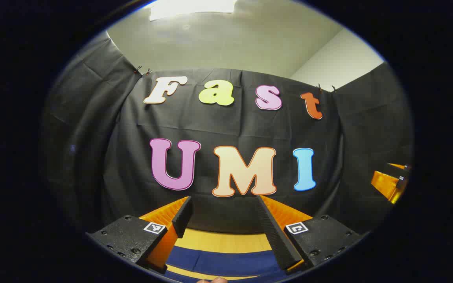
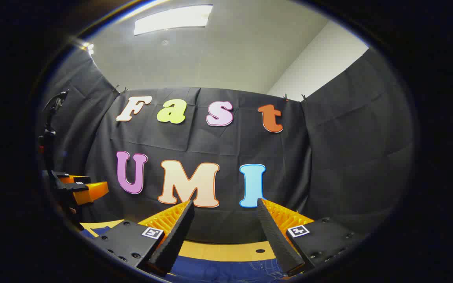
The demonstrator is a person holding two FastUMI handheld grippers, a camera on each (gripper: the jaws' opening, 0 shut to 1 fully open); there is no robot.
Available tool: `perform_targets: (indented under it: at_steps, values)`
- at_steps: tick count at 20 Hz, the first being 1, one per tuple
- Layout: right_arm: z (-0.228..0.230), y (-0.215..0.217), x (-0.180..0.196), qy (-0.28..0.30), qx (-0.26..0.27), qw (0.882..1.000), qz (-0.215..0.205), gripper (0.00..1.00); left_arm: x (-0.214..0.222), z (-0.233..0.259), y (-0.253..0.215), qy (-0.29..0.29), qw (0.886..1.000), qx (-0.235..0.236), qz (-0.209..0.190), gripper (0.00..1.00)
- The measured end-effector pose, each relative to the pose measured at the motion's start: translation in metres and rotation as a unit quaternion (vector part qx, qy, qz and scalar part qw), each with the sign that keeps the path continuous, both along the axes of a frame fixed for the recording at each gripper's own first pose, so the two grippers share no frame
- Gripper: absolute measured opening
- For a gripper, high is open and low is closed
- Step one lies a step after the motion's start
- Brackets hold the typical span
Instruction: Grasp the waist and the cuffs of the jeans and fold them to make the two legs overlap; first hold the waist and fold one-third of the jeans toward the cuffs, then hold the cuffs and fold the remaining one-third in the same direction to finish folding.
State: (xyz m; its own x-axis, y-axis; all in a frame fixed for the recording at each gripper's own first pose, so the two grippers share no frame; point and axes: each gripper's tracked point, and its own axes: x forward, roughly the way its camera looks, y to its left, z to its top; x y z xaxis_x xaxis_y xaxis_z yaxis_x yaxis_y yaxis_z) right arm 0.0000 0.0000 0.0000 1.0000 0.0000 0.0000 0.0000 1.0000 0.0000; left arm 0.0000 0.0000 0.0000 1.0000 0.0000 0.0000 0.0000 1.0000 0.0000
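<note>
Both grippers raised above jeans (image 2: 226, 271) on table (image 1: 226, 240).
Left gripper (image 1: 223, 214) fingers wide, empty; right gripper (image 2: 225, 220) likewise; denim at 6 o'clock.

Jeans (image 2: 226, 271): blue denim cloth, matt, stitched seams visible in right gripper view. Desk (image 1: 226, 241): pale wood-look top, smooth, low sheen. Booth wall (image 1: 104, 157): black cloth, matt, creased. Left claw (image 1: 223, 220) fingers (image 1: 275, 236): ribbed, matt faces; plastic-looking housings

I can read nothing here; the small square tags (image 1: 154, 227) on my fingers' mounts carry coded marks, not words.
</note>
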Motion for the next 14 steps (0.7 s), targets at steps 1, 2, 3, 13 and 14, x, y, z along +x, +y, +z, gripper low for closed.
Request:
perform_targets:
  at_steps: [1,2,3,13,14]
  values:
    - [-0.004,0.001,0.001,0.000,-0.005,1.000,0.005,0.98,0.001,-0.003,-0.002,0.003,1.000,0.005,0.003,0.93]
    - [-0.008,0.001,0.003,0.002,-0.009,1.000,0.009,0.98,-0.001,-0.006,-0.002,0.008,1.000,0.008,0.006,0.95]
    - [-0.011,0.001,0.004,0.005,-0.012,1.000,0.014,1.00,-0.002,-0.010,-0.003,0.012,1.000,0.008,0.008,0.95]
    - [-0.068,0.001,0.008,0.053,0.014,0.994,0.090,0.98,-0.050,-0.073,0.041,0.090,0.990,0.077,0.077,0.97]
    - [-0.073,0.003,0.010,0.062,0.013,0.993,0.096,0.98,-0.056,-0.081,0.047,0.102,0.988,0.081,0.080,0.96]
